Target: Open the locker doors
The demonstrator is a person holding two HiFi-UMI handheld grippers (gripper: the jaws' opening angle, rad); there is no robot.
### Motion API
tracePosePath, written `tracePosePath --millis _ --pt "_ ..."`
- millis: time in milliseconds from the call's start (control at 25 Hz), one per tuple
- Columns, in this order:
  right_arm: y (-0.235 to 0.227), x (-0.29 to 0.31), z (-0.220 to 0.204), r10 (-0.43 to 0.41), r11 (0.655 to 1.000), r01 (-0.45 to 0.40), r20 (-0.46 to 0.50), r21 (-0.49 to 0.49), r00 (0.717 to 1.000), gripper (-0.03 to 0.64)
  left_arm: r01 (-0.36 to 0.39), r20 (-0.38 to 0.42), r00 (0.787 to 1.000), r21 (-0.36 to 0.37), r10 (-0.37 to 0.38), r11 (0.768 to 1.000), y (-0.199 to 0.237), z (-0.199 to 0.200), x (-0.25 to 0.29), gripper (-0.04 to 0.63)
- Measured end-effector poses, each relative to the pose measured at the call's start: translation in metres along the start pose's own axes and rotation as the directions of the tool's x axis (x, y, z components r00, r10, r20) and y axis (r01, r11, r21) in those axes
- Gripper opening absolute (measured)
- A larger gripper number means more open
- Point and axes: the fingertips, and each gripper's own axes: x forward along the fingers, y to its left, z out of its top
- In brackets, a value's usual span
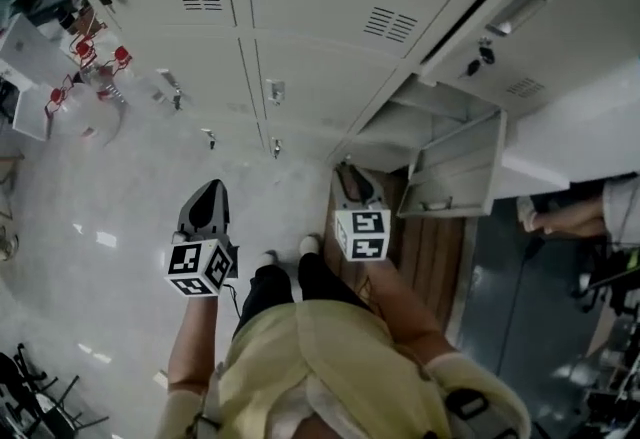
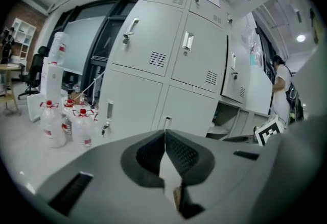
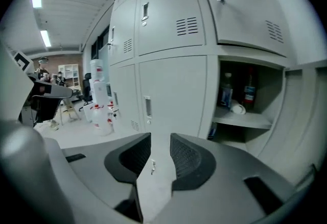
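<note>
My right gripper [image 3: 160, 141] is spread and empty; my left gripper [image 2: 164, 135] is pressed together on nothing. The closed locker door [image 3: 173, 90] stands just left of the open compartment [image 3: 245, 120]. It looks like stiff, light sheet steel, so I'd pinch its slim handle [image 3: 147, 107].

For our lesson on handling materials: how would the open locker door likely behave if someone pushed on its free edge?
The open locker door looks like thin sheet metal, so it is probably stiff yet light. Since it stays attached to the locker along one edge, it should swing rather than slide. Its smooth painted face may be slippery.
</note>
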Motion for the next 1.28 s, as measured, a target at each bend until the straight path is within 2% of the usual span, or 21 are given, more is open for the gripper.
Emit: tracePosePath --millis 240,560,760,960,1280 --pt "0.063 0.036 0.018 0.126 0.985 -0.124 0.007 -0.123 0.992 0.115 -0.143 0.045 0.988 -0.062 0.146 0.988 0.056 0.000 -0.049 0.005" --pt "0.177 0.054 0.050 0.237 0.958 -0.232 0.011 -0.166 0.971 0.115 -0.258 0.063 0.962 -0.118 0.266 0.959 0.143 -0.005 -0.123 0.005" --pt "0.224 0.068 0.050 0.245 0.951 -0.239 0.010 -0.197 0.969 0.115 -0.270 0.057 0.959 -0.128 0.279 0.954 0.183 -0.009 -0.153 0.005" --pt "0.268 0.074 0.055 0.256 0.952 -0.249 0.022 -0.178 0.966 0.115 -0.279 0.050 0.956 -0.128 0.288 0.952 0.217 -0.013 -0.181 0.005" --pt "0.313 0.089 0.077 0.291 0.938 -0.278 0.034 -0.208 0.956 0.115 -0.298 0.032 0.951 -0.154 0.306 0.942 0.250 -0.016 -0.198 0.005"
